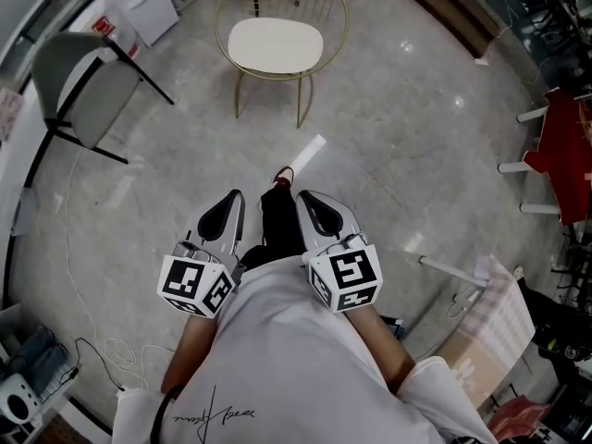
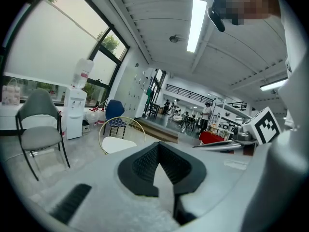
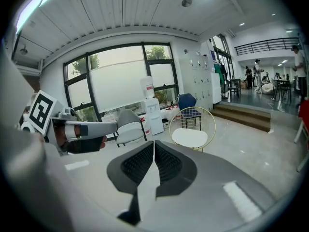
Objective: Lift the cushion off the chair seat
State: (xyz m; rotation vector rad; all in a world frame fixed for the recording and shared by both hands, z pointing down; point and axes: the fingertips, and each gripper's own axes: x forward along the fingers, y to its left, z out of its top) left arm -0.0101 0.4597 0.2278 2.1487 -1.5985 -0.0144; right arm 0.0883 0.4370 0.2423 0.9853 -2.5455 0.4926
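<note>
A white round cushion [image 1: 276,44] lies on the seat of a gold wire chair [image 1: 239,86] across the floor ahead of me. The left gripper view shows that cushion [image 2: 118,144] small and far off, and so does the right gripper view [image 3: 189,138]. My left gripper [image 1: 233,198] and right gripper [image 1: 305,196] are held side by side close to my body, well short of the chair. Both point toward it. Each has its jaws shut with nothing between them, as seen on the left gripper [image 2: 159,146] and the right gripper [image 3: 153,144].
A grey chair with black legs [image 1: 83,91] stands at the left. A white water dispenser [image 1: 139,3] is behind it. A raised step [image 1: 444,17] runs along the back right. A red item [image 1: 564,146] and a checked bag [image 1: 499,322] are at the right. Cables [image 1: 111,350] lie at lower left.
</note>
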